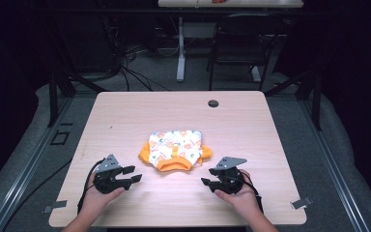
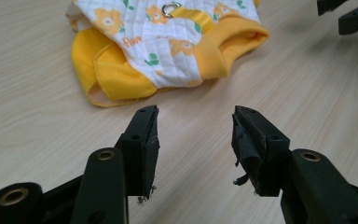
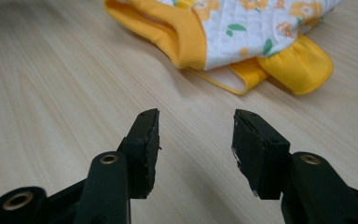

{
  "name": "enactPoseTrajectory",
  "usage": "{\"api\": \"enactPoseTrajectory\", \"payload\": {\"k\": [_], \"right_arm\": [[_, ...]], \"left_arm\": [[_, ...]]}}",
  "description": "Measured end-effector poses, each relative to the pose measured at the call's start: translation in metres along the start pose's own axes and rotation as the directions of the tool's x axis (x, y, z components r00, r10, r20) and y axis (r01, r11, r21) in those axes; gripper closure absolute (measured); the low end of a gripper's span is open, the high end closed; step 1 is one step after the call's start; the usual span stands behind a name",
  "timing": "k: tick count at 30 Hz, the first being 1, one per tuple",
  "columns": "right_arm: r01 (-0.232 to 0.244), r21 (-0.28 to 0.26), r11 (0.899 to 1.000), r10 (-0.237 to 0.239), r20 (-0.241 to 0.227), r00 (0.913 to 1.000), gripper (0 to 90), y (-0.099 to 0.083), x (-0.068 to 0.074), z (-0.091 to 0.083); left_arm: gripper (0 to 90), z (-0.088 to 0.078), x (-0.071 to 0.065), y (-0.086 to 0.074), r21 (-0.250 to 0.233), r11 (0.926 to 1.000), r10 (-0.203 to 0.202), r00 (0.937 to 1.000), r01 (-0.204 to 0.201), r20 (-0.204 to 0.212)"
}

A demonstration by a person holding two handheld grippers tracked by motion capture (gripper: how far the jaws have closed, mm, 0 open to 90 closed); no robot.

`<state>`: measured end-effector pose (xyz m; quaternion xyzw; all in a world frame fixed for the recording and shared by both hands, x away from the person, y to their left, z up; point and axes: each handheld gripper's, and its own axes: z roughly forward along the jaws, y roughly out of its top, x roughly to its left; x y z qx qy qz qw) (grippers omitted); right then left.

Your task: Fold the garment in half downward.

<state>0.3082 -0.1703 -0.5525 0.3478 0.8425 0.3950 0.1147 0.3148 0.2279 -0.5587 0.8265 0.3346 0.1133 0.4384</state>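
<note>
The little garment point(image 1: 176, 149) shows a white quilted panel printed with orange flowers, green leaves and a touch of orange lettering. Its cuffs, hem and side flaps are solid yellow-orange, and a yellow strap runs up the middle to a silver ring point(image 2: 170, 7). The counter point(image 1: 125, 121) is pale beige wood grain with fine streaks, plus one dark round cap point(image 1: 213, 103) near its far edge. Left gripper point(image 1: 135, 174) and right gripper point(image 1: 207, 182) are matte black, each topped with a grey plate, brass-coloured rivets glinting on the arms. Beyond, the floor point(image 1: 29, 145) is grey.
</note>
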Motion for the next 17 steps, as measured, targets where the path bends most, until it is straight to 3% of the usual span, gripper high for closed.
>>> {"api": "enactPoseTrajectory", "payload": {"k": [6,10,13,14,17], "right_arm": [[-0.028,0.005,1.0,0.028,0.011,0.9995,51.2,-0.008,-0.008,0.009],[-0.035,-0.017,0.999,0.036,0.055,0.9978,46.7,-0.009,-0.008,0.01],[-0.047,-0.012,0.999,0.048,0.041,0.998,41.5,-0.01,-0.009,0.01],[-0.065,-0.016,0.998,0.066,0.028,0.9974,38.9,-0.011,-0.009,0.012],[-0.11,-0.018,0.994,0.11,0.005,0.9939,34.0,-0.011,-0.009,0.014]], "left_arm": [[51.6,0.01,0.0,-0.004,0.012,0.9997,0.022,0.9997,-0.022,-0.008],[53.2,0.013,0.002,-0.008,0.021,0.9997,-0.009,1.0,0.009,0.0],[51.9,0.012,0.004,-0.008,0.023,0.9997,0.006,0.999,-0.005,-0.044],[51.6,0.012,0.005,-0.008,0.019,0.9998,-0.004,0.9983,0.005,-0.058],[49.8,0.01,0.009,-0.008,0.013,0.9977,-0.067,0.9974,0.067,-0.027]]}}
